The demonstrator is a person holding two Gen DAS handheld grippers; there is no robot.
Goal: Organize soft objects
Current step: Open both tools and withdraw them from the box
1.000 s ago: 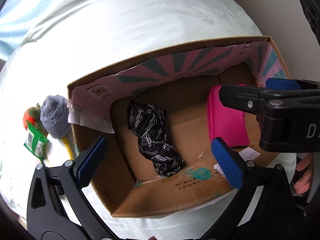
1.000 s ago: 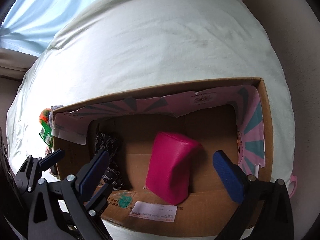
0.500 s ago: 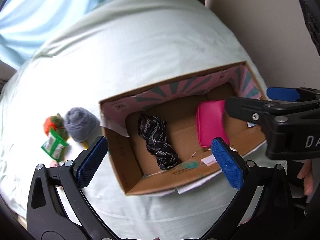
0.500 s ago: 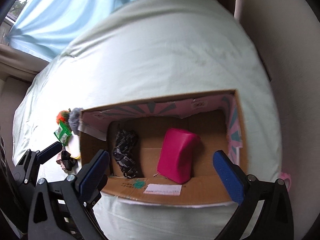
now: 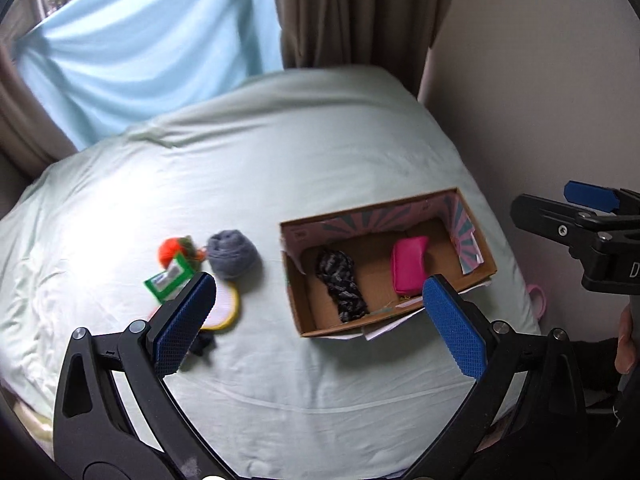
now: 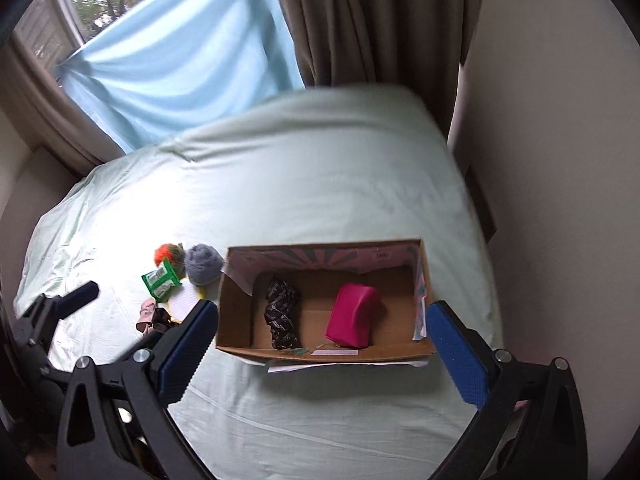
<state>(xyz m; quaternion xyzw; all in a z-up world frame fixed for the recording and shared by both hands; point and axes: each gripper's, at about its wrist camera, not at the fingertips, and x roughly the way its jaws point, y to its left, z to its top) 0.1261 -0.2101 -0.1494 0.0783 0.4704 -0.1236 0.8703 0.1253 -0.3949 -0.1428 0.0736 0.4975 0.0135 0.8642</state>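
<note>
Both tools, left (image 5: 320, 322) and right (image 6: 322, 350), spread apart, empty. Grey yarn ball (image 5: 233, 254) lies on the bed (image 5: 320, 152) beside the cardboard box (image 5: 294, 280): probably light, compressible; pinch across its middle.

Pink pouch (image 6: 352, 320), black cloth (image 6: 282, 314) inside cardboard box (image 6: 320, 354).

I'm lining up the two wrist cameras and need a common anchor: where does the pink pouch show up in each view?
Left wrist: the pink pouch lies right of centre, in the right half of the cardboard box, just above the left gripper's right fingertip.
Right wrist: the pouch lies lower centre, again in the box's right half.
Shared landmark: the black patterned cloth in the box's left half.
</note>
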